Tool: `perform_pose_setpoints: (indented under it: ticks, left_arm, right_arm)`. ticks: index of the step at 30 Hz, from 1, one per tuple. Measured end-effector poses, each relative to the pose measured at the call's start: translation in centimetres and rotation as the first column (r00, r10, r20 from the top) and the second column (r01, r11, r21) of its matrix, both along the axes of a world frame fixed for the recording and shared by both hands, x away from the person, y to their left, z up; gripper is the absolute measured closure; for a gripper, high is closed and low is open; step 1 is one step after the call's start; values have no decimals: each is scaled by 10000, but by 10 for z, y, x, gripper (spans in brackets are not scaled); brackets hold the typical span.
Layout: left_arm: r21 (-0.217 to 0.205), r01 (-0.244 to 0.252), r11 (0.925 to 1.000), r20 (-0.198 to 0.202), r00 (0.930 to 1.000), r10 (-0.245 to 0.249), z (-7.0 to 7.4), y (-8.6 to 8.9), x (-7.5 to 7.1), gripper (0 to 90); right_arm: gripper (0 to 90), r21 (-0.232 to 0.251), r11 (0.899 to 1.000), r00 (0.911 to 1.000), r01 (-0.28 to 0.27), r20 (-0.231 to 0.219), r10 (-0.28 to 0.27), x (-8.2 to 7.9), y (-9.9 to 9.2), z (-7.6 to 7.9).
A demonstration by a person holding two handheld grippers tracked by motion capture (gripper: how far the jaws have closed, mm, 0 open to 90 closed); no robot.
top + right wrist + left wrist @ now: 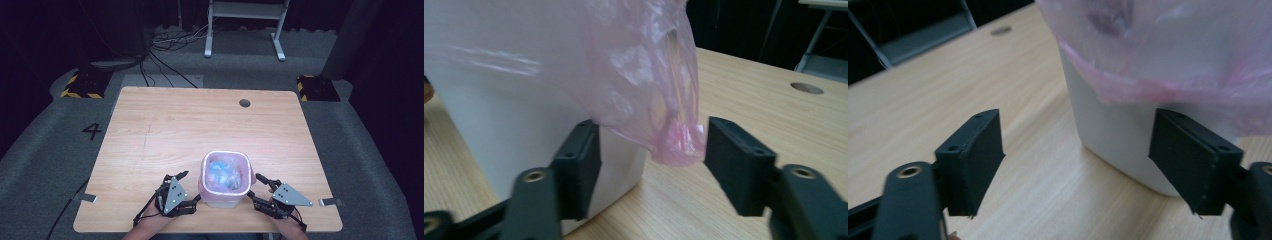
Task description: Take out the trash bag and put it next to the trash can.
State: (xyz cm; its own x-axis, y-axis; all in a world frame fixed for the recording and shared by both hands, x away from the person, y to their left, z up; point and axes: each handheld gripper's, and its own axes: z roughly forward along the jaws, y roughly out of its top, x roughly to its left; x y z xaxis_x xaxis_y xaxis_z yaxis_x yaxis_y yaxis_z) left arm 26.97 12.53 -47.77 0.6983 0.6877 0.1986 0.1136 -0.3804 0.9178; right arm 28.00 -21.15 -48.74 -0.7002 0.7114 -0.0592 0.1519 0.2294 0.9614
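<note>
High view: bin near front table edge, flanked by left tongs and right tongs, both agape, empty.

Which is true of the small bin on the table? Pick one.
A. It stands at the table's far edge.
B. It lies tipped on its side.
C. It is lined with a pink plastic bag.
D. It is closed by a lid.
C: the pink plastic bag folds over the rim of the upright white bin.
</note>
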Motion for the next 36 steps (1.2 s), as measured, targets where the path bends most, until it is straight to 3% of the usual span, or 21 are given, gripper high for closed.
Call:
perform_pose_setpoints:
  ticks: [5,8,17,23,27,31,36]
  left_arm:
    - [-78,309,9995,836,9960,-302,2,0,-6,391]
    - [-96,551,9984,1224,9910,-535,3,-1,-10,532]
    - [-206,856,9961,1707,9820,-808,7,-2,-12,705]
    - [-548,992,9936,1589,9832,-894,11,2,-10,800]
    - [-1002,1279,9867,1496,9824,-1121,13,6,-8,832]
    - [-1436,1617,9763,1274,9814,-1438,16,12,-6,863]
    - [-1965,2128,9571,817,9763,-2003,21,19,0,889]
  right_arm:
    - [604,42,9998,9997,-169,204,168,-2,0,3]
    - [712,177,9998,9997,-77,229,73,-3,-3,6]
    - [876,196,9997,9991,124,400,-131,-6,-6,11]
    - [888,232,9992,9982,339,485,-350,-7,-8,14]
    - [887,392,9981,9969,480,602,-503,-8,-9,17]
    - [887,610,9967,9960,534,679,-575,-9,-11,21]
    - [887,864,9951,9968,470,597,-523,-8,-12,24]
